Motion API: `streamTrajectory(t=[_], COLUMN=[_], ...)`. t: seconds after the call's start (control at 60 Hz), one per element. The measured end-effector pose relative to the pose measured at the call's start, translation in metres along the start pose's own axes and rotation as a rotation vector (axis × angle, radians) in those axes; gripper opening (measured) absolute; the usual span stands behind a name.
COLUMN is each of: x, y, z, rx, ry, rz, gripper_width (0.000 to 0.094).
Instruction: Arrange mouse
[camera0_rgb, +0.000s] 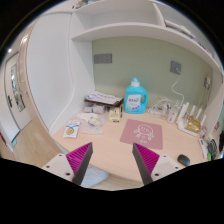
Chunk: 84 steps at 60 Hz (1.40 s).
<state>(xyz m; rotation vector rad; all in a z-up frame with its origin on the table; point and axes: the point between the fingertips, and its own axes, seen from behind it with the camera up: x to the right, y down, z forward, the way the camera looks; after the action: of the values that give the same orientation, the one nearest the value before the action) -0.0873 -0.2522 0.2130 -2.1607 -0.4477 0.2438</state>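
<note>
My gripper (112, 150) is open and empty above a light wooden desk (110, 140), its two magenta pads (80, 160) wide apart. A pink mouse pad (146, 133) lies on the desk just ahead of the right finger. A small dark rounded object (183, 159), possibly the mouse, sits to the right of the right finger near the desk's edge. A pale blue-white rounded thing (93, 177) lies low beside the left finger; I cannot tell what it is.
A blue bottle (135, 98) stands at the back against the green wall. Flat boxes (100, 100) and a clear container (93, 122) sit at the back left, with a small card (72, 128) nearby. Several bottles and items (190, 118) crowd the right. A white shelf (130, 30) hangs overhead.
</note>
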Motion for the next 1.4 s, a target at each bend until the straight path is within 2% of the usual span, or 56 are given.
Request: streamTrajectory(t=[0.15,0.3,0.483,0.667,0.867,1.217,1.333,1.4], x=[0.032,0.095,0.206,0.326,0.401,0.451,0.465,0.464], y=[0.030,0.088,0.164,0.204,0.213,0.189,0.183,0.182], z=[0.000,0.000,-0.003,0.007,0.048,0.111,0.123,0.128], rx=[-0.041,-0.102,-0.167,-0.159,-0.128,-0.079,-0.069,-0.065], ry=[0.035,0.097,0.200,0.300,0.321,0.295,0.303,0.288], rz=[0.025,0.058,0.102,0.110,0.119,0.109,0.159,0.185], gripper_width=[0.0826,0.0826,0.0828,0.0827,0.0829,0.0833,0.0768,0.0659])
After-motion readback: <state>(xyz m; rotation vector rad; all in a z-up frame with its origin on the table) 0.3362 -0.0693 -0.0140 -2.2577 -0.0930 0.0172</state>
